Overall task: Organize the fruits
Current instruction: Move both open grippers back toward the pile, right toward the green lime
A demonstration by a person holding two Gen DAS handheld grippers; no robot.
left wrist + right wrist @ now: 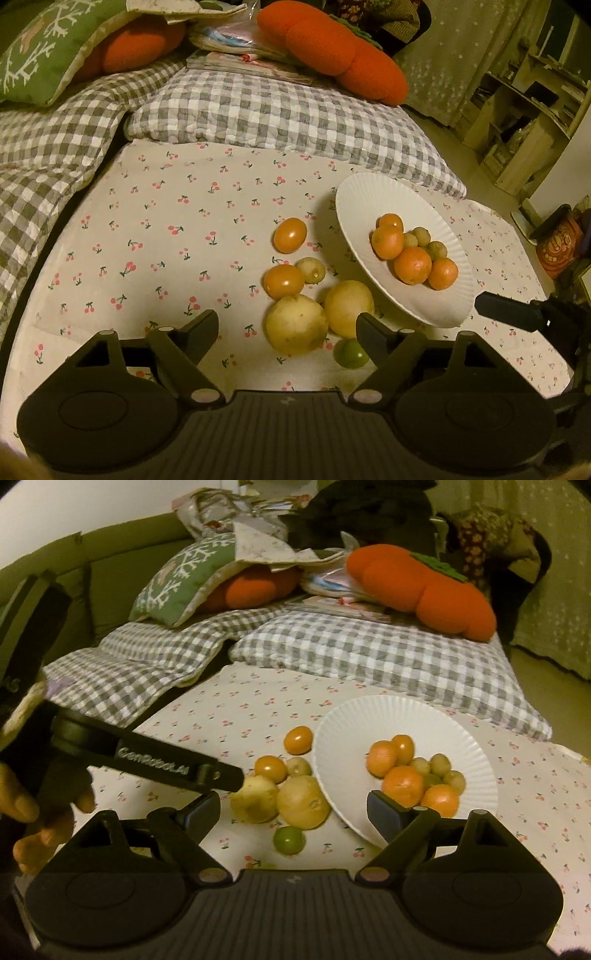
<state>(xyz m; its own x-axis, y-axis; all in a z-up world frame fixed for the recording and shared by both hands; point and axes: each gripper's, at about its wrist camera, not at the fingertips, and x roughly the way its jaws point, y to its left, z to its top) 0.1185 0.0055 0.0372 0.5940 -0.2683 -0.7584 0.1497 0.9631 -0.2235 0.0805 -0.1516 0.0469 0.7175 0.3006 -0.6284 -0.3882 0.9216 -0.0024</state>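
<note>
On the cherry-print cloth (184,221) | both jaws released, empty | oranges (412,265) on plate (354,199)

A white paper plate (373,195) sits on the cherry-print cloth (166,236), its near-left edge tilted up on a big yellow fruit (349,308). On the plate lie four oranges (412,265) and a few small yellow-green fruits (437,249), bunched together. Left of the plate, loose on the cloth, are two glossy orange fruits (290,235), one farther off and one nearer, with a small yellow one (311,269) touching the nearer. Closest lie two large pale yellow fruits (296,324) side by side, and a small green one (351,353) just beside them
</note>
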